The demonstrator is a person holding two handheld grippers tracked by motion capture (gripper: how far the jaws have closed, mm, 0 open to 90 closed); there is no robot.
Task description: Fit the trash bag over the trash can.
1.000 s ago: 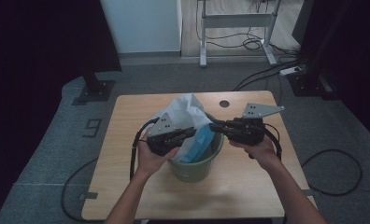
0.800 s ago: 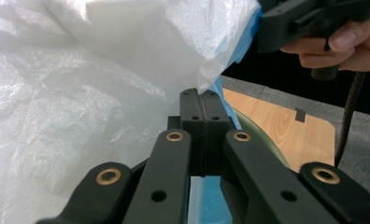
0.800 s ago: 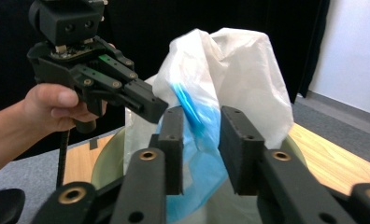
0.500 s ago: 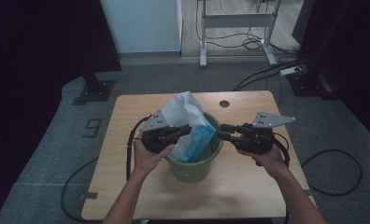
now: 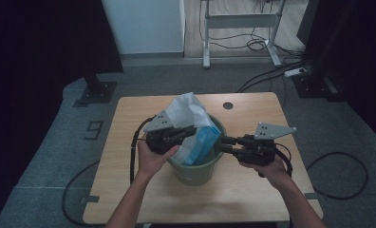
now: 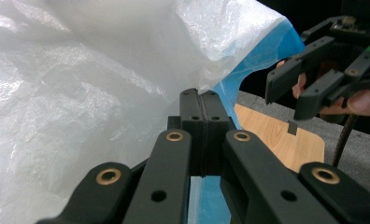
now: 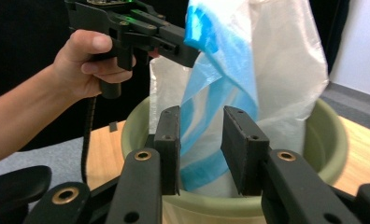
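A green bin [image 5: 195, 174] [image 7: 325, 135] stands on the wooden table [image 5: 252, 190]. A white and blue plastic bag [image 5: 188, 111] [image 6: 80, 93] [image 7: 276, 60] rises out of it. My left gripper [image 5: 192, 129] [image 6: 202, 100] is shut on the bag's upper edge, above the bin; the right gripper view shows it [image 7: 183, 51] pinching the blue fold. My right gripper [image 5: 222, 144] [image 7: 202, 116] is at the bin's right rim. Its jaws have just been opening and stand apart, with nothing pressed between the pads. It also shows in the left gripper view [image 6: 304, 88].
The table has a round hole [image 5: 228, 105] near its far edge. Beyond it stand a white desk frame [image 5: 240, 21] and loose cables [image 5: 267, 78] on the grey floor. A dark stand base [image 5: 97, 90] sits at the back left.
My right gripper has let go of the bag's top, opened, and moved right and down to the bin's rim. The left gripper still holds the bag.
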